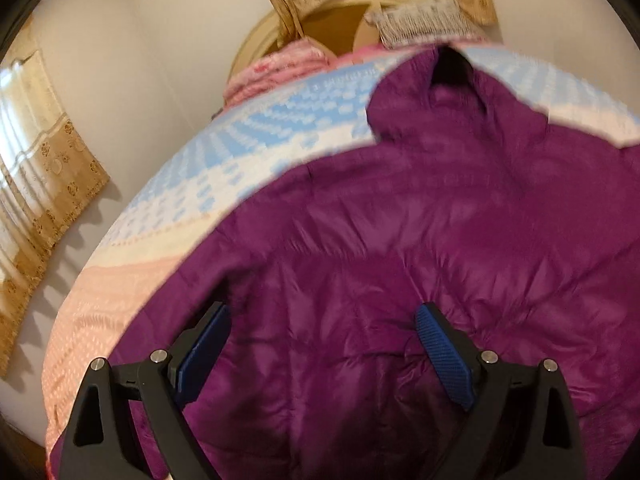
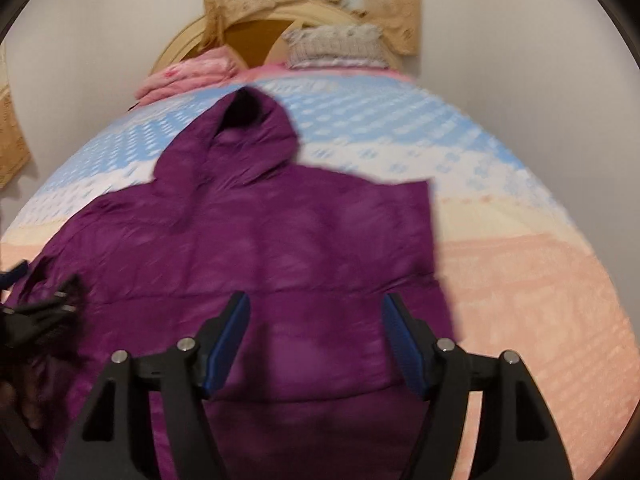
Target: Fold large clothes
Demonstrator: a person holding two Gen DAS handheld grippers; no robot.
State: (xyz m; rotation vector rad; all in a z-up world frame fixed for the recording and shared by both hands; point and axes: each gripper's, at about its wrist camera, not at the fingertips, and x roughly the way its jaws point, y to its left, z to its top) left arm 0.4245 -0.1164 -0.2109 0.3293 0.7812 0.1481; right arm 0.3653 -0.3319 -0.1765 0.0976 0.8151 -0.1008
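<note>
Jacket (image 2: 256,248) lies spread flat on the bed (image 2: 540,280), hood (image 2: 248,136) pointing toward the headboard (image 2: 256,36), hem toward me. It covers the left and middle of the bedspread; the pink right side of the bed is bare.

Left to right:

- Left edge of jacket: the fabric runs out toward a sleeve under my left gripper (image 1: 320,352). Its jaws stand wide apart above the cloth, nothing between the pads. In the right wrist view the same gripper shows only as a dark blur at the far left.
- Middle: body panel, quilted, puffy, with a slight sheen. I judge it light for its bulk, soft, and compressible, with a slick shell that may slide out of a shallow pinch. It should spring back after folding, so creases will need pressing down.
- Right: my right gripper (image 2: 316,344) hovers over the lower body panel, jaws open, holding nothing. The right side of the jacket ends in a straight edge (image 2: 436,264); I cannot tell whether a sleeve is tucked under there.

Grasp plan (judgement): take hold at seams or edges, where the layers are thin and firm enough to bite on. Pinching the padded middle risks gathering only the outer shell. Both views are blurred, so finer detail of seams is not readable.

Far end of bed: pink folded bedding (image 2: 188,76) and a grey knitted pillow (image 2: 336,46), well apart from the jacket.
</note>
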